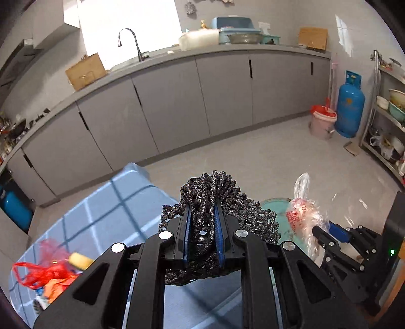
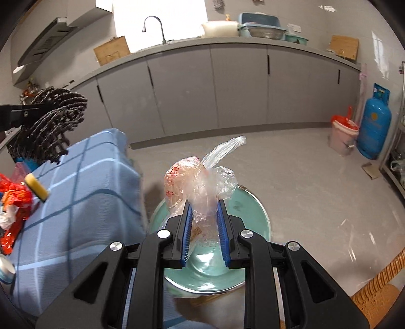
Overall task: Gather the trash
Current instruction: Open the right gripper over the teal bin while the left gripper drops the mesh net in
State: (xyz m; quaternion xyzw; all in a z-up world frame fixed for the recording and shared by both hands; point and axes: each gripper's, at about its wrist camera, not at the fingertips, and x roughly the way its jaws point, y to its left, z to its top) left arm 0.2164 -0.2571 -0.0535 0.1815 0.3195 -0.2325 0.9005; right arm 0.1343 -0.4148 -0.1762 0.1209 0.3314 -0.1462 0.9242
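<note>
Grey cabinets [image 2: 187,86] run along the far wall of a kitchen under a long counter, with a curved tap [image 2: 154,27] by a bright window and a pale tiled floor [image 2: 303,177] below. On that counter stand a white pot [image 2: 220,27], a blue dish rack [image 2: 260,21] with a metal bowl and two cardboard pieces. By the right-hand wall a blue gas cylinder [image 2: 374,126] stands just beside a pink bucket [image 2: 343,139] lined with a red bag.

Nearer, the desk [image 2: 83,202] wears a blue checked cloth; at its left end lie red plastic bags [image 1: 43,273], a yellow sponge [image 2: 36,188] and other scraps too blurred to name.

A teal basin [image 2: 243,215] sits low beside the desk's edge. The right gripper [image 2: 205,227] is clamped on a crumpled clear plastic bag [image 2: 202,182] with red print, held above that basin; what the bag contains cannot be made out.

The left gripper [image 1: 203,227] is closed on a wad of black foam netting [image 1: 212,202], lifted above the desk and apart from the basin.
</note>
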